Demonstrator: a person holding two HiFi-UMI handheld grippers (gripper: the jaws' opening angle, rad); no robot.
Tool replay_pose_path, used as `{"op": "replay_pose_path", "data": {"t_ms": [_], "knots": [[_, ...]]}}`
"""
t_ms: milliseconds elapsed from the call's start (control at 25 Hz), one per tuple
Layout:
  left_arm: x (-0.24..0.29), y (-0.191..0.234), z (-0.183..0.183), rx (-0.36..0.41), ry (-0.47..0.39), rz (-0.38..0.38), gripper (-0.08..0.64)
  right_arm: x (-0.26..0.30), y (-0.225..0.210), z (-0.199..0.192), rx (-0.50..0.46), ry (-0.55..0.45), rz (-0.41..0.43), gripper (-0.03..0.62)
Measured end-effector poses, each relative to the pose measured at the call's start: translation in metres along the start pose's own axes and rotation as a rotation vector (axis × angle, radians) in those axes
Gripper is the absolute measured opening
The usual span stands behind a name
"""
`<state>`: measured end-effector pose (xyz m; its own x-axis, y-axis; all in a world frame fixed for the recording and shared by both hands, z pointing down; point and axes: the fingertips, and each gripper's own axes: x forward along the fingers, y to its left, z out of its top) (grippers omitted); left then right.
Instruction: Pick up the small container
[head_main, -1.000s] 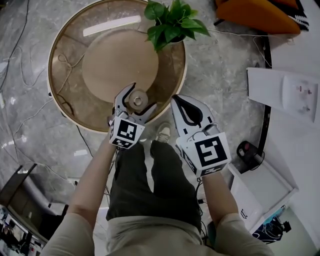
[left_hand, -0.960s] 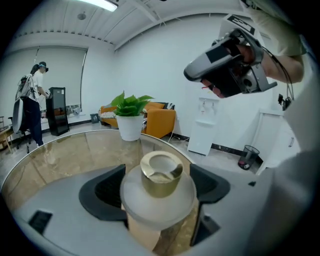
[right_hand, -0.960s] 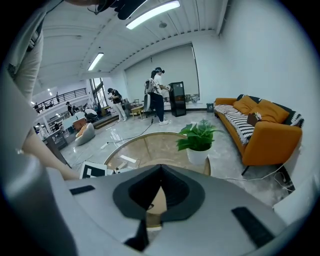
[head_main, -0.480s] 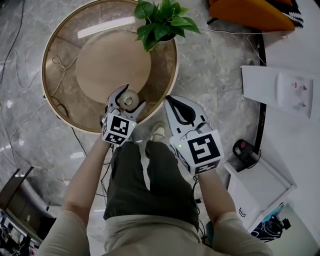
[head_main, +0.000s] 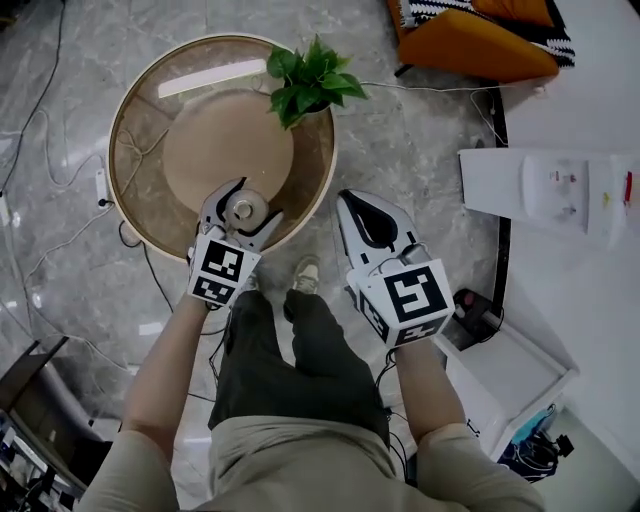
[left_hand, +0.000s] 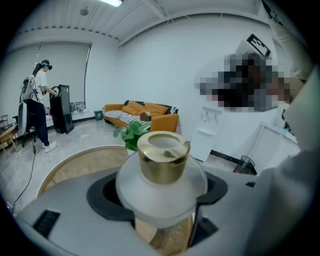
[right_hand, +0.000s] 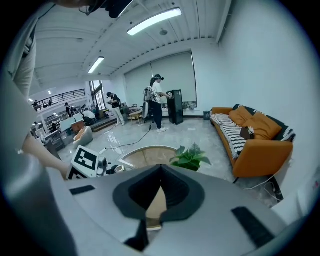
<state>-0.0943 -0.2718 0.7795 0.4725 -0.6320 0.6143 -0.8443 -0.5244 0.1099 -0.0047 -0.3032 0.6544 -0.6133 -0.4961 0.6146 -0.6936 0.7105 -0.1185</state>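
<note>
Nearest to the person, the right claw (right_hand: 160, 167) has its jaws pressed together with nothing between them, and it takes no part; just beside it, the left claw (head_main: 256, 199) pinches the small container (left_hand: 162, 172) by its wide frosted body; its jaws have just been closing, and the dark pads sit against both sides of that body, under the golden cap (left_hand: 162, 156); the container stands upright in the grip and, as I judge it, hangs above the near edge of the round worktop (head_main: 210, 140), not on it; further away is the green plant (head_main: 305, 85) at the far rim, and beyond it the orange sofa (head_main: 480, 45); the danger I see is that the body is smooth and rounded, so the pads may hold it only on a narrow line; a quick swing or a small loosening could let it tilt or slide out, and it would fall on the glass worktop or past its edge to the floor (head_main: 420, 140); the left claw view shows the cap and how the pads sit, while the head view gives only a small pale disc; the head view alone shows where the container is over the worktop; the right claw view alone proves that claw empty.
</note>
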Motion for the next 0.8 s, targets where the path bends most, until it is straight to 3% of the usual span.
{"op": "replay_pose_path", "data": {"t_ms": [440, 800], "knots": [[-0.134, 0.002, 0.169, 0.067, -0.148, 0.083, 0.341, -0.113, 0.024, 0.146, -0.088, -0.168, -0.01, -0.005], [-0.243, -0.033, 0.255, 0.078, -0.214, 0.099, 0.34, -0.204, 0.074, 0.212, -0.174, -0.244, 0.04, -0.005]]}}
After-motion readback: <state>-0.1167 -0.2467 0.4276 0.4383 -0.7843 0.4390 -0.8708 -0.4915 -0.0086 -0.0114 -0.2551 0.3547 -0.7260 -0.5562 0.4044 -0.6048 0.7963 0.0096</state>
